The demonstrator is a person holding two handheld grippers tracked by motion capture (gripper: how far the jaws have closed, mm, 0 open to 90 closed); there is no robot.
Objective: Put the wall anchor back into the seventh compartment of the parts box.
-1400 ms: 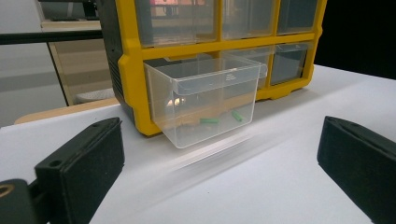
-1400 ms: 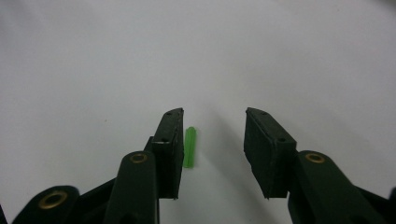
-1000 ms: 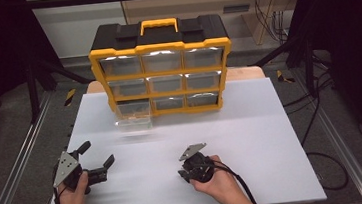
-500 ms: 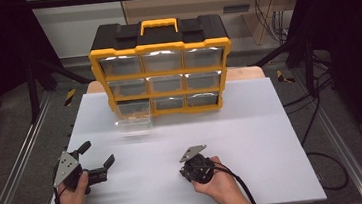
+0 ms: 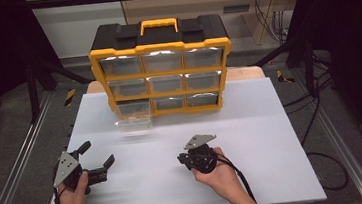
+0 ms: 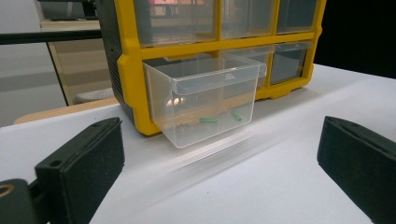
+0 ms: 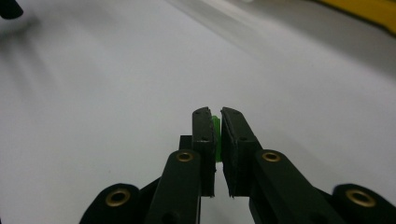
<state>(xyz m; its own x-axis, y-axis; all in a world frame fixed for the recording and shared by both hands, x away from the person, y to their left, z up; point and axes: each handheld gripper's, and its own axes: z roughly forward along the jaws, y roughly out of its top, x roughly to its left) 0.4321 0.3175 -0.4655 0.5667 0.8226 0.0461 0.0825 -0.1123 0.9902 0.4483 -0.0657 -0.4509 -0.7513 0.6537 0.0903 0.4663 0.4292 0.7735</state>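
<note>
Between the right gripper's closed jaws sits a small green piece, pinched tight; the left gripper's jaws stand wide and empty, facing the clear drawer.

This is a lab or test bay, not a home. A white table stands on a grey floor inside a dark metal frame, with aluminium rails alongside and loose cables trailing past hazard-striped tape. At the table's back sits a yellow-and-black parts organizer with clear drawers.
</note>
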